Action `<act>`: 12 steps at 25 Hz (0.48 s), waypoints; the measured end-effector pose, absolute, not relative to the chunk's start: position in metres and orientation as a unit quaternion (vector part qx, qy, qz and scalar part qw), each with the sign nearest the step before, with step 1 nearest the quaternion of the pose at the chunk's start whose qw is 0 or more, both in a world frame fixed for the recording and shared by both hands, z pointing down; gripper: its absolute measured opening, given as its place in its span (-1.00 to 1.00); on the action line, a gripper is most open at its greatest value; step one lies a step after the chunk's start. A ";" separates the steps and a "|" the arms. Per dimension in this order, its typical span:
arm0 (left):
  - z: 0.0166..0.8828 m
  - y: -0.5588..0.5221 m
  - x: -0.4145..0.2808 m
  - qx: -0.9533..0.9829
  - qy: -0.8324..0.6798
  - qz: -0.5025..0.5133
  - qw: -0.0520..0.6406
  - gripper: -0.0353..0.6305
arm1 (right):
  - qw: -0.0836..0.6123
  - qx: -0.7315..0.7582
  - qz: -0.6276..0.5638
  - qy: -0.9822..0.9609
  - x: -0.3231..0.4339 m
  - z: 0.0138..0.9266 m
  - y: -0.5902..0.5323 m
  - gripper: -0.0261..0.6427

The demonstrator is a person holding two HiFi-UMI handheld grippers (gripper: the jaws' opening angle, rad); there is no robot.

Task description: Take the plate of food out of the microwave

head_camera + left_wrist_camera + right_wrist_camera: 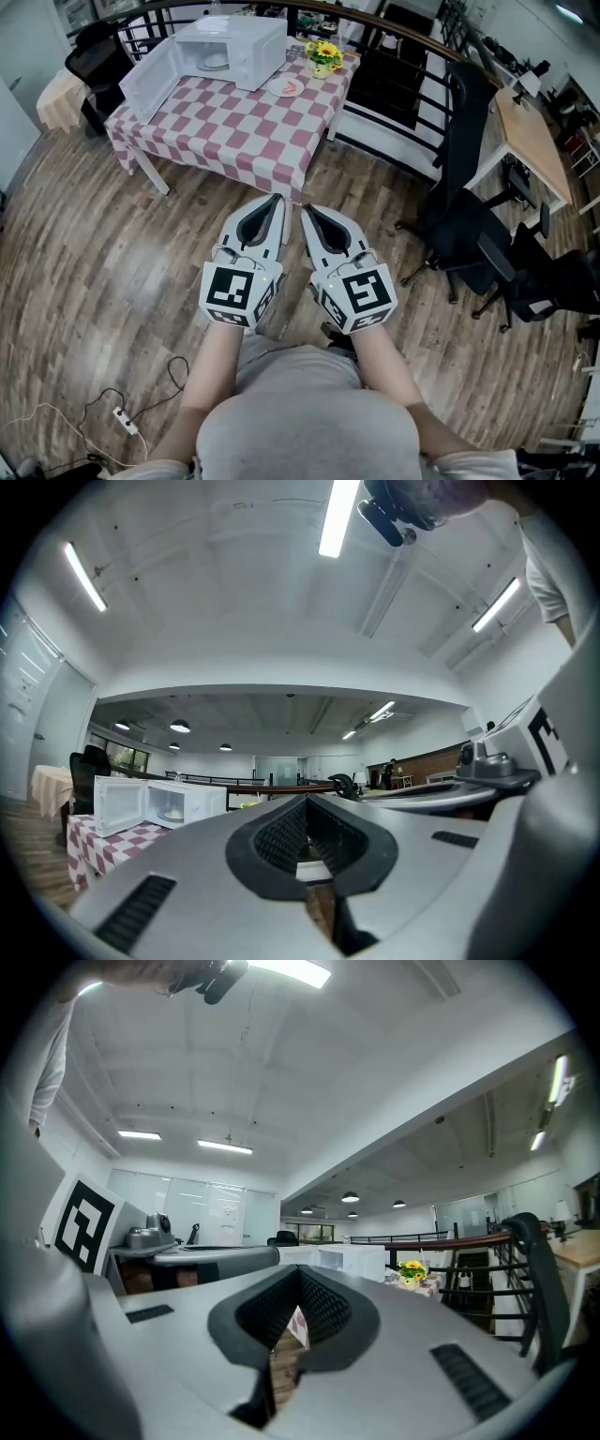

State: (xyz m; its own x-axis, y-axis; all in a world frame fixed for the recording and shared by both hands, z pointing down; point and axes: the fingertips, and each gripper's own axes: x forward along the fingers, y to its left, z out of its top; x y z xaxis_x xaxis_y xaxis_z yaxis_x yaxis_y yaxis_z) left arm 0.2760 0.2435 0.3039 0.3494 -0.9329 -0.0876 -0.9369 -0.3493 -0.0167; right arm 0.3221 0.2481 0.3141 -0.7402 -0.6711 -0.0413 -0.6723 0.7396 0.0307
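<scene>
Fingers (272,208) well apart from plate (216,60)

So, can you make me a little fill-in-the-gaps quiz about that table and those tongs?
1. The microwave has its door standing ___.
2. The flowers beside it are ___.
3. The left tongs and right tongs are both ___, with nothing between them.

Missing words: open; yellow; shut.

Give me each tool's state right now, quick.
Left tool: closed, holding nothing.
Right tool: closed, holding nothing.
</scene>
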 end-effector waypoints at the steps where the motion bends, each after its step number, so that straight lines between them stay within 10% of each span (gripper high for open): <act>1: 0.304 0.241 0.271 -0.820 0.570 0.032 0.031 -0.89 | 0.013 -0.361 0.020 0.932 0.318 0.315 0.246 -0.85; 12: 0.307 0.217 0.211 -0.826 0.562 0.028 0.025 -0.89 | 0.023 -0.380 0.001 0.925 0.265 0.322 0.222 -0.85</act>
